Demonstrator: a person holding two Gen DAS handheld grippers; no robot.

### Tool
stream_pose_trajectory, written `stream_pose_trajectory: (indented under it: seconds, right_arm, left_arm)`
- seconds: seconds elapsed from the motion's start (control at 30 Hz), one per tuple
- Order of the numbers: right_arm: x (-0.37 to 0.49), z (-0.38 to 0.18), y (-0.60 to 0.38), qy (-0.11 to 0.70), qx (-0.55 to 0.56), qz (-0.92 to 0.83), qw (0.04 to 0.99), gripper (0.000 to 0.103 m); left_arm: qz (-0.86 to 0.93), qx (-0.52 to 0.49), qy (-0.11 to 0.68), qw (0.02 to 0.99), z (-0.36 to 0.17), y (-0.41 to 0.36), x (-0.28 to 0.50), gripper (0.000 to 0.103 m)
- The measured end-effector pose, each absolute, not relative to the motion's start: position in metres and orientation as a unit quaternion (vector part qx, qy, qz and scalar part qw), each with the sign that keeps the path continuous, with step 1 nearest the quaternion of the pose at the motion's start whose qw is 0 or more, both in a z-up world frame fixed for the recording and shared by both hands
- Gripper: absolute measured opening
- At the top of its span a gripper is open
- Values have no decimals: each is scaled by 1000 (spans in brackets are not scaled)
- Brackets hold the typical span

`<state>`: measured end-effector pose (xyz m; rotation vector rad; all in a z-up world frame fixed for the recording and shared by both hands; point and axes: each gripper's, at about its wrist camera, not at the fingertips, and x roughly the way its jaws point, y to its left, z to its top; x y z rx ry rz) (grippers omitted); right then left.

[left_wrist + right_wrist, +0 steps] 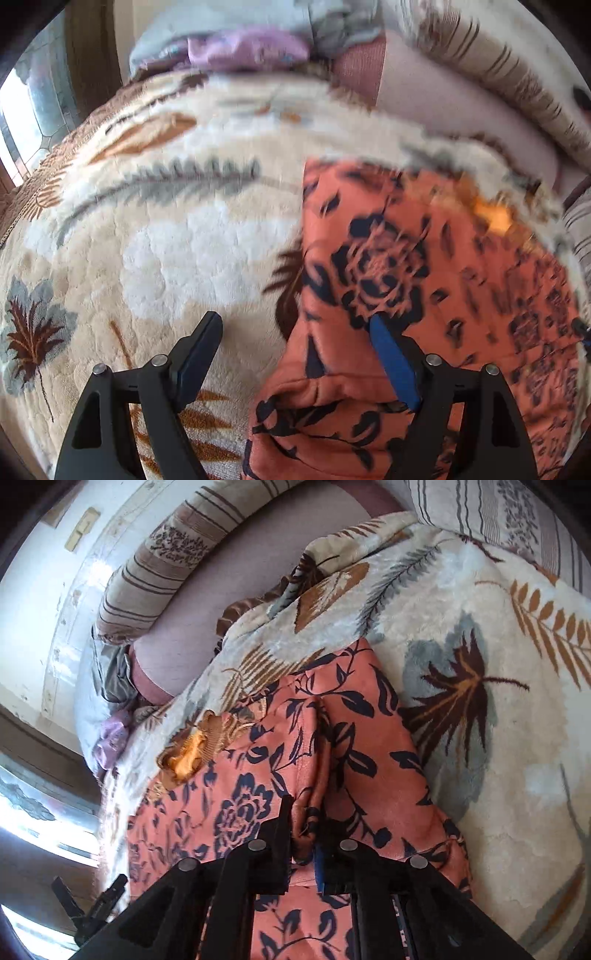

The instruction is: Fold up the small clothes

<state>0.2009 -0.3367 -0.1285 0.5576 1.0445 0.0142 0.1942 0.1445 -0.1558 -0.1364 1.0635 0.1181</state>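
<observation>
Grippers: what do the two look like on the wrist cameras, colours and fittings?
Both are matte black plastic linkages with round silver pivot pins. The left gripper has flat tapered fingers, one with a blue pad. The right gripper shows a blue pad edge too.

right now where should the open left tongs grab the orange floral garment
Probably the bunched, rolled edge of the orange floral garment lying on the leaf-print blanket. It stands up from the blanket as a thick ridge, so fingers can close across it. Come from above, straddling the edge. The left tongs are open just over it; the right tongs already pinch another fold.
</observation>
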Motion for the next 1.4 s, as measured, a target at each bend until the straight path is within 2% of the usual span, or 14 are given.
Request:
stream_pose_trajectory:
  seconds: [0.03, 0.27, 0.33, 0.37, 0.6, 0.73, 0.83, 0.97, 1.07, 1.13, 1.17, 1.23, 1.33, 1.4]
  right_arm:
    - [203, -138, -338, 518, 263, 3, 814, 18]
    - [168, -97, -354, 484, 249, 2, 839, 36]
    - [161, -83, -351, 468, 251, 26, 847, 58]
    - [160, -76, -349, 457, 255, 41, 851, 73]
    - [194, -70, -323, 443, 321, 161, 821, 74]
    - [221, -94, -315, 462, 361, 188, 788, 74]
    - [243, -123, -319, 485, 385, 201, 759, 75]
    - [254, -150, -344, 505, 410, 136, 748, 73]
    - [257, -132, -337, 483, 389, 179, 764, 75]
    - [266, -137, -336, 476, 388, 184, 768, 76]
    - [273, -146, -338, 488, 373, 153, 774, 77]
    - [279, -158, -347, 491, 406, 135, 759, 75]
    - [270, -128, -343, 449, 380, 161, 793, 77]
    - [274, -137, -342, 481, 336, 126, 800, 86]
  left_arm:
    - [59, -56, 493, 866, -151, 144, 193, 84]
    - [69, -131, 440, 886, -101, 181, 162, 84]
    - [67, -147, 441, 883, -99, 189, 156, 84]
    - [65, -150, 442, 882, -99, 191, 156, 84]
    - [-1, -132, 442, 887, -97, 160, 196, 84]
    - [-28, -155, 469, 869, -116, 149, 246, 84]
    - [46, -97, 519, 848, -150, 148, 283, 84]
    - [53, -81, 493, 865, -130, 148, 284, 82]
    - [32, -105, 446, 888, -114, 153, 271, 83]
    - [79, -28, 497, 864, -141, 149, 286, 84]
    - [75, -28, 510, 857, -153, 153, 291, 89]
    - [79, -70, 494, 863, -144, 163, 285, 89]
    - [79, -106, 447, 885, -126, 175, 269, 89]
    - [104, -54, 521, 845, -152, 173, 284, 89]
